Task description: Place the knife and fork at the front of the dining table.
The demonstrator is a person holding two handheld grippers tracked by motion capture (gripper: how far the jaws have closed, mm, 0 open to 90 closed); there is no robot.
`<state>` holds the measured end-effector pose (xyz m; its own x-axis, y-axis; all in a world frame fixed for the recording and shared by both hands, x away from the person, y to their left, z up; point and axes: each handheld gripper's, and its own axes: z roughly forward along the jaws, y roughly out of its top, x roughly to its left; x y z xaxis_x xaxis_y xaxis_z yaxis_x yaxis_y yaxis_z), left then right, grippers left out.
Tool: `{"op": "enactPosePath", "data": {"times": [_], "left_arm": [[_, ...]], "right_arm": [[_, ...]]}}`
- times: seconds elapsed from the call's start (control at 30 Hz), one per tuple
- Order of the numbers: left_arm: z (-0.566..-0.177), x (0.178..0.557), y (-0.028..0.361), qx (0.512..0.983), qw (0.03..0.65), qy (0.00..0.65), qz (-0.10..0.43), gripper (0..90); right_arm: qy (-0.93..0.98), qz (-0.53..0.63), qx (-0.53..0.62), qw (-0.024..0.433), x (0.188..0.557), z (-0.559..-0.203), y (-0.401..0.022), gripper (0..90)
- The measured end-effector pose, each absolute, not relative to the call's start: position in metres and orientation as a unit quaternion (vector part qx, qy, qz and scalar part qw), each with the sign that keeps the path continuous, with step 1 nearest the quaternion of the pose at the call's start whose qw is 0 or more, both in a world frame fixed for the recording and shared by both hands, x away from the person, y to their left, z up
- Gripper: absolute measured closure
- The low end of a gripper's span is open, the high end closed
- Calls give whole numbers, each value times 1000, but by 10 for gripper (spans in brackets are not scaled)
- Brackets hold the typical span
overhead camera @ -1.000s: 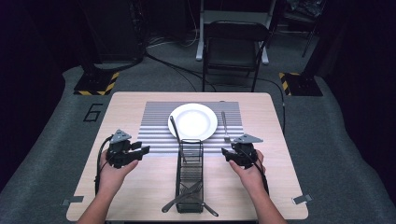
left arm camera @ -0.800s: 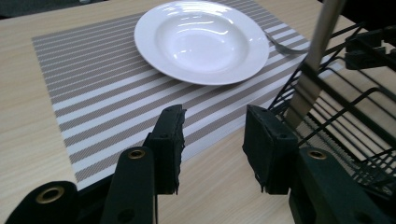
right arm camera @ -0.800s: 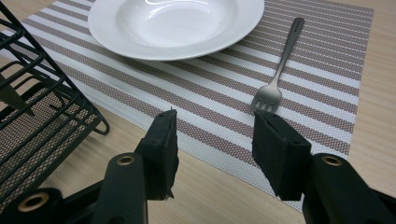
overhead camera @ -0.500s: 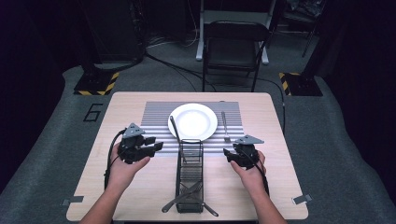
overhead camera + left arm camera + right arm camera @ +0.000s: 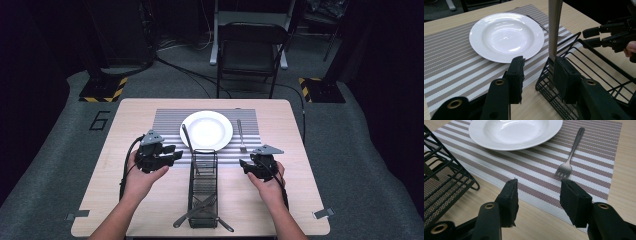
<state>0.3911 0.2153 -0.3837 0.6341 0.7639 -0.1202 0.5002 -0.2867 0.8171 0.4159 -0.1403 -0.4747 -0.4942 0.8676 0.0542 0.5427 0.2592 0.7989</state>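
A black wire basket [image 5: 203, 151] lies lengthwise at the table's middle. A flat metal utensil handle [image 5: 555, 25] stands up from its far corner and leans toward the white plate [image 5: 206, 130]. My left gripper [image 5: 539, 72] is at that corner. Its jaws have just been closing and still stand apart, with the handle just past the right pad [image 5: 565, 80] and neither pad pressing on it. My right gripper [image 5: 537, 192] is open over the near edge of the striped placemat [image 5: 536, 175]. The tines of the fork [image 5: 571, 152] lie just beyond it.
More utensils [image 5: 200, 212] lie crossed at the basket's near end. The right gripper [image 5: 604, 35] shows across the basket in the left gripper view. A folding chair [image 5: 250, 55] stands beyond the table's far edge.
The left gripper has moved right and a little up, from the table's left side to the basket's far corner. The right gripper has kept still.
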Motion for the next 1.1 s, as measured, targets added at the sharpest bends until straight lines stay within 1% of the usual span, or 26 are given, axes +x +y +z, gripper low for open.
{"op": "enactPosePath", "data": {"times": [0.57, 0.9, 1.1], "left_arm": [[-389, 401, 188, 797, 441, 390, 136, 619], [-394, 406, 178, 798, 440, 389, 131, 655], [-396, 409, 176, 798, 439, 390, 137, 700]], "right_arm": [[762, 400, 468, 202, 417, -477, -144, 468], [761, 399, 470, 201, 418, -477, -146, 467], [760, 399, 472, 200, 418, -478, -147, 464]]}}
